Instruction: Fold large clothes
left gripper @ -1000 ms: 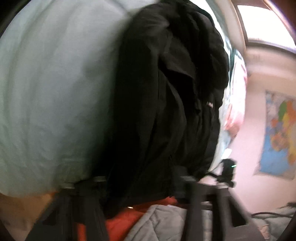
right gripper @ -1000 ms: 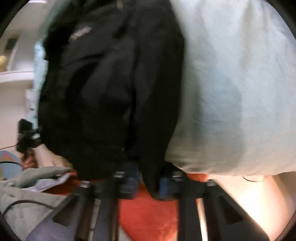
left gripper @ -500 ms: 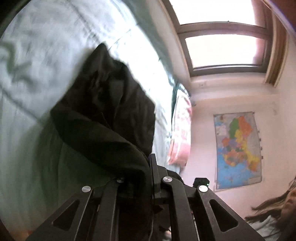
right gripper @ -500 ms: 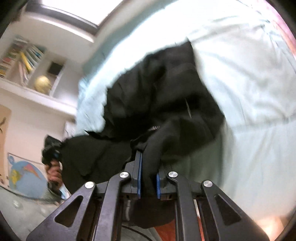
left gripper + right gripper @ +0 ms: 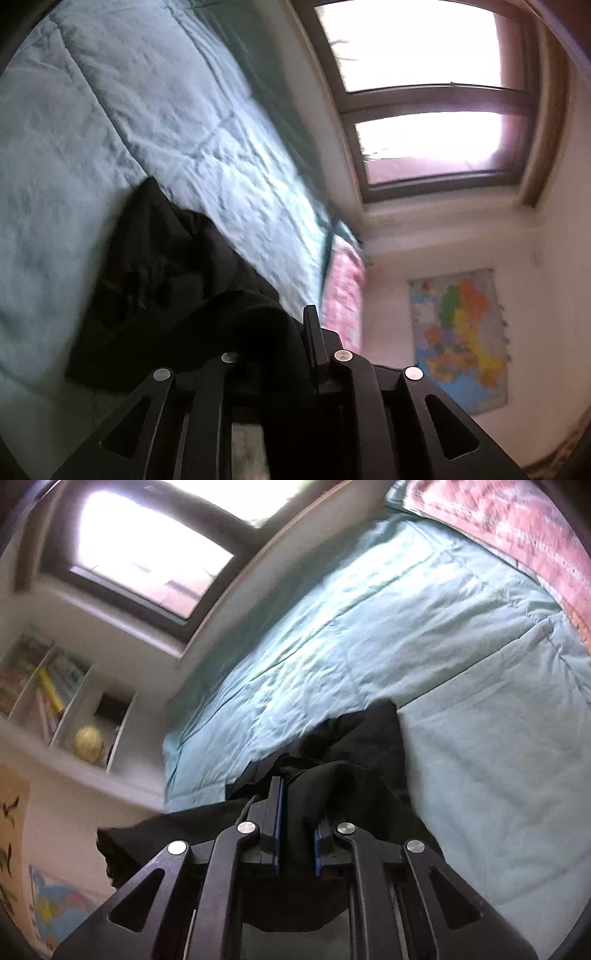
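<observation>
A large black garment (image 5: pixel 155 280) hangs from both grippers and trails down onto a pale green quilted bed (image 5: pixel 147 122). My left gripper (image 5: pixel 284 332) is shut on a bunched black edge that covers its left finger. In the right wrist view the same garment (image 5: pixel 354 760) drapes over the bed (image 5: pixel 461 664). My right gripper (image 5: pixel 299 812) is shut on a fold of it between the blue pads (image 5: pixel 280 823). The garment's lower part is hidden behind the gripper frames.
A pink pillow (image 5: pixel 343 291) lies at the head of the bed, also in the right wrist view (image 5: pixel 517 535). A window (image 5: pixel 424 92) is beyond the bed. A wall map (image 5: pixel 461 332) hangs right. White shelves (image 5: pixel 55 701) hold books and a globe.
Both grippers have lifted and pulled back with the garment. It has slid down the bed toward me, so more bare quilt shows. The views have tilted up to the window.
</observation>
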Motion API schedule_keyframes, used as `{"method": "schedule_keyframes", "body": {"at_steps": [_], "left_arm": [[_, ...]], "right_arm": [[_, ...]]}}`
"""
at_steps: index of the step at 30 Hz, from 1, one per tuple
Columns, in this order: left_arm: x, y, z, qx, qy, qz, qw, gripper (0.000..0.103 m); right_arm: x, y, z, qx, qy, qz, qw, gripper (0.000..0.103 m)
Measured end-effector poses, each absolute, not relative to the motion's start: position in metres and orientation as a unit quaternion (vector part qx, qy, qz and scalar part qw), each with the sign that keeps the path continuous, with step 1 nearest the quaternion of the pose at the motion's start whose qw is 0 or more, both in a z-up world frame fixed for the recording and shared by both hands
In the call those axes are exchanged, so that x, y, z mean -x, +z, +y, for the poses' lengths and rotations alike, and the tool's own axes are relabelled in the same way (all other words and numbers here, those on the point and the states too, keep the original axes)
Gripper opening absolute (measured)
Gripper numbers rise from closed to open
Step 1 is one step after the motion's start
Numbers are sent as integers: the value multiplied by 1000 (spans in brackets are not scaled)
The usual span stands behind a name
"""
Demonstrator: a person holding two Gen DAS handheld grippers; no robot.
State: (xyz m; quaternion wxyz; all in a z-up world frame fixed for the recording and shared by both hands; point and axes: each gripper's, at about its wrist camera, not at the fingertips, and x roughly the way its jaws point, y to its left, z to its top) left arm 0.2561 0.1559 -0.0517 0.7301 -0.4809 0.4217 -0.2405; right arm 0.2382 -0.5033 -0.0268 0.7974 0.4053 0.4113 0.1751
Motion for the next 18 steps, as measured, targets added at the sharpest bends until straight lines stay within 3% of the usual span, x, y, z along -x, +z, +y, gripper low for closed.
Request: {"method": "schedule_keyframes", "body": {"at_steps": [11, 14, 18], "left_arm": [[-361, -211, 138, 450, -85, 561, 690, 20], [-368, -226, 137, 451, -80, 569, 683, 20], [-368, -208, 143, 429, -109, 582, 683, 20]], "right_arm": [[-382, -188, -445, -345, 38, 568, 746, 19], [-399, -221, -425, -310, 15, 591, 744, 19], [-409, -221, -423, -289, 20, 612, 736, 21]]}}
